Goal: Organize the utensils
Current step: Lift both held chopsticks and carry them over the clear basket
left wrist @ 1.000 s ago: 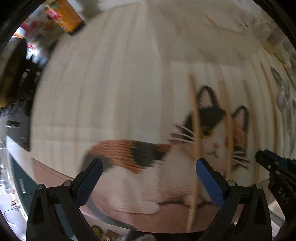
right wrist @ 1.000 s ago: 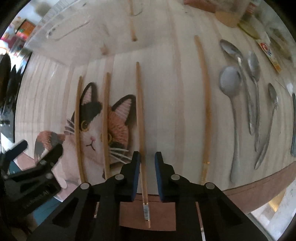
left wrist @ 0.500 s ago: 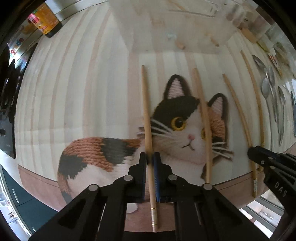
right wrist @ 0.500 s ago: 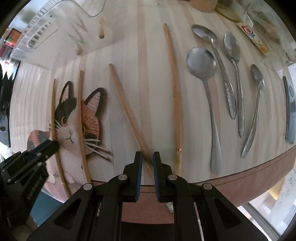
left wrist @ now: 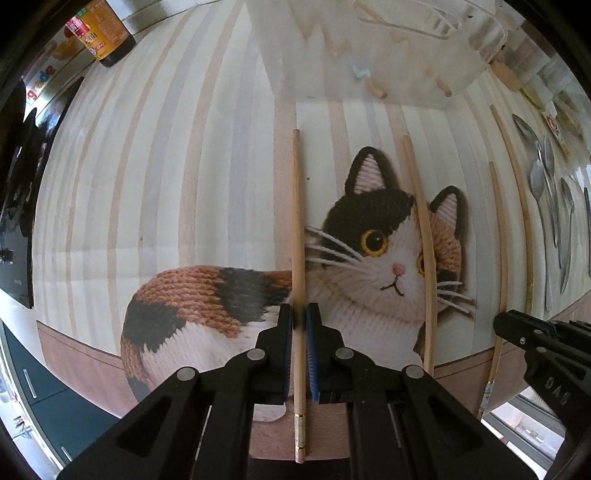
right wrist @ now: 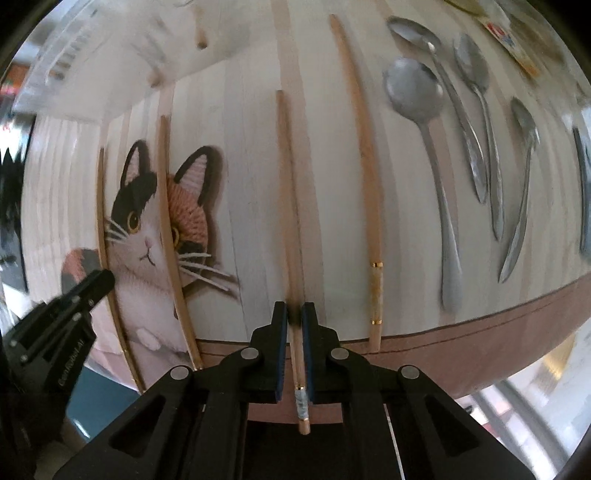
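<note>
Gripping step: left tongs (left wrist: 300, 321) clamped one pale wooden chopstick (left wrist: 297, 221); right tongs (right wrist: 294, 317) clamped another slim wooden chopstick (right wrist: 288, 184); lifting needed next.

Striped placemat (left wrist: 207, 177) in pale wood tones, printed with a knitted-looking calico cat (left wrist: 373, 266), bordered along the near edge by a brownish band (right wrist: 480, 343). Dark bottle (left wrist: 101, 35) with a yellow and red label at the far left corner, just off the mat. Small printed packet (right wrist: 513, 44) beyond the mat's far right side. Teal surface (left wrist: 48, 402) below the mat's near left edge.
</note>
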{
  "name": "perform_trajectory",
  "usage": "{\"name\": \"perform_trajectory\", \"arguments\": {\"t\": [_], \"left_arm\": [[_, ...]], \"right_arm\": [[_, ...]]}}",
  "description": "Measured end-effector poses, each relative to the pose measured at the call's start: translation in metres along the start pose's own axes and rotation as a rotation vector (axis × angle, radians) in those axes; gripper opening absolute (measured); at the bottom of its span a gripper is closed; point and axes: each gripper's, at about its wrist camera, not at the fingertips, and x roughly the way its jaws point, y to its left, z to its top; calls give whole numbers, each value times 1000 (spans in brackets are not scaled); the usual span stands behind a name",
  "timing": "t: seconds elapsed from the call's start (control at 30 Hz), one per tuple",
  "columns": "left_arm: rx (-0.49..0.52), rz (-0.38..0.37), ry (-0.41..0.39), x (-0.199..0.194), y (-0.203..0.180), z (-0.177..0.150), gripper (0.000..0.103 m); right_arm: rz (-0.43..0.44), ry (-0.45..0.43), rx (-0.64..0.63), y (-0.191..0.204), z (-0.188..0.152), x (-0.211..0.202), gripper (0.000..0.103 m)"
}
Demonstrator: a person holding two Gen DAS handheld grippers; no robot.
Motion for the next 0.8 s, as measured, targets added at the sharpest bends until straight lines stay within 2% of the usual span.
{"name": "perform_trajectory", "arguments": {"t": [0.1,0.2,0.37,0.53,0.8], "left_arm": [[-1,1,0,0,3,2,5],[1,2,0,3,5,4,5],[-5,-2,-1,3,5,3,5],[-7,-6,11,3,6,3,5],[-13,4,17,4,4,4,5]], "right_arm": [[-54,-27,-57,12,-1,-1,9],[-73,-37,-67,19,-3,-2,8],[-61,-31,-75,33,-17,4,8],[-69,-29,-73,21,-10,4,8],[-90,-45,-82,35,1,5,8]]}}
